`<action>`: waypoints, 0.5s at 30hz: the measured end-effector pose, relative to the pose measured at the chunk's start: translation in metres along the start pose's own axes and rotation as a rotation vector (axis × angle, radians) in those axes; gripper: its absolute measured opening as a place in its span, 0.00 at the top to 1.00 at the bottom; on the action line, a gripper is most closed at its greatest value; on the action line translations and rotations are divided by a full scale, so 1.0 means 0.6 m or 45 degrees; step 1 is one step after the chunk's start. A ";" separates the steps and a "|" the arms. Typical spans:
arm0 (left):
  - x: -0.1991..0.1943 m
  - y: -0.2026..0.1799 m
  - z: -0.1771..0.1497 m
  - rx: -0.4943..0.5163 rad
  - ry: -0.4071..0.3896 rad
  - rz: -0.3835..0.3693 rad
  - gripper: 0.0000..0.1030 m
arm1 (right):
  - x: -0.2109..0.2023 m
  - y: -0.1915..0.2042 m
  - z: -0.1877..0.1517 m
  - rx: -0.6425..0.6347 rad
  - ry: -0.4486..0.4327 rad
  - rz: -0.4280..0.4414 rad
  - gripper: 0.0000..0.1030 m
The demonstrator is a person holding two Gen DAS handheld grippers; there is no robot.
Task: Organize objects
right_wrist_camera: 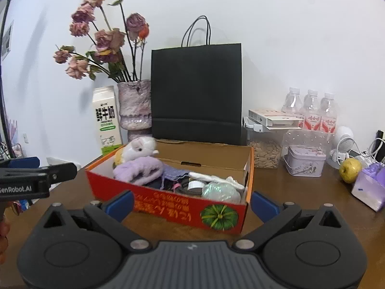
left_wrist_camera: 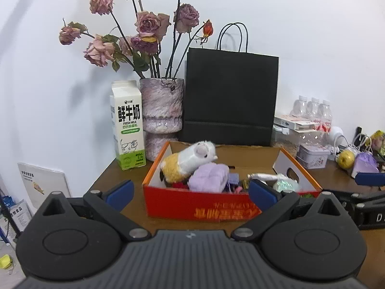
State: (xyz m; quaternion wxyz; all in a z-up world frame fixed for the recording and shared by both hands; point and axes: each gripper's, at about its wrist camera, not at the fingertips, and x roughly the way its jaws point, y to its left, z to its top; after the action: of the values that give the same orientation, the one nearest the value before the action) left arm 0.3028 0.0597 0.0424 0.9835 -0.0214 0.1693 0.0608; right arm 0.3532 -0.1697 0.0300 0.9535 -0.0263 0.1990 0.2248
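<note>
A red cardboard box [left_wrist_camera: 204, 207] [right_wrist_camera: 168, 207] stands on the brown table. It holds a white and yellow plush toy [left_wrist_camera: 190, 159] [right_wrist_camera: 139, 149], a purple fluffy item [left_wrist_camera: 209, 177] [right_wrist_camera: 139, 168], a pale green pouch [left_wrist_camera: 285, 184] [right_wrist_camera: 220, 191] and several small items. My left gripper [left_wrist_camera: 191, 193] is open and empty, just in front of the box. My right gripper [right_wrist_camera: 191, 203] is open and empty, in front of the box's near right corner. Each gripper shows at the edge of the other's view.
Behind the box stand a milk carton [left_wrist_camera: 128, 130] [right_wrist_camera: 107, 120], a vase of dried roses [left_wrist_camera: 161, 106] [right_wrist_camera: 134, 106] and a black paper bag [left_wrist_camera: 229, 98] [right_wrist_camera: 196, 94]. At the right are water bottles [right_wrist_camera: 310, 110], a seed jar [right_wrist_camera: 264, 149], a tin [right_wrist_camera: 304, 161], an apple [right_wrist_camera: 350, 169] and a purple bag [right_wrist_camera: 369, 187].
</note>
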 end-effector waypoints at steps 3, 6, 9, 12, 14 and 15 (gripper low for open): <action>-0.037 0.000 -0.011 0.003 0.011 -0.003 0.00 | -0.034 0.006 -0.011 0.009 -0.003 0.007 0.00; -0.072 0.000 -0.022 0.008 0.032 -0.006 0.00 | -0.069 0.014 -0.023 0.010 -0.004 0.015 0.00; -0.110 -0.001 -0.036 0.006 0.055 -0.007 0.00 | -0.103 0.023 -0.039 0.007 0.001 0.028 0.00; -0.148 -0.002 -0.050 0.009 0.064 -0.007 0.00 | -0.136 0.031 -0.053 0.002 -0.002 0.035 0.00; -0.171 -0.003 -0.060 0.009 0.070 -0.012 0.00 | -0.157 0.035 -0.062 0.003 -0.010 0.042 0.00; -0.182 -0.004 -0.065 0.009 0.073 -0.015 0.00 | -0.168 0.036 -0.066 0.005 -0.014 0.045 0.00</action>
State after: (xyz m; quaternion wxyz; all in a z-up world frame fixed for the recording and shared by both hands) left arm 0.1883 0.0427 0.0425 0.9786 -0.0207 0.1975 0.0537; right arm 0.2463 -0.1980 0.0337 0.9504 -0.0198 0.1948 0.2415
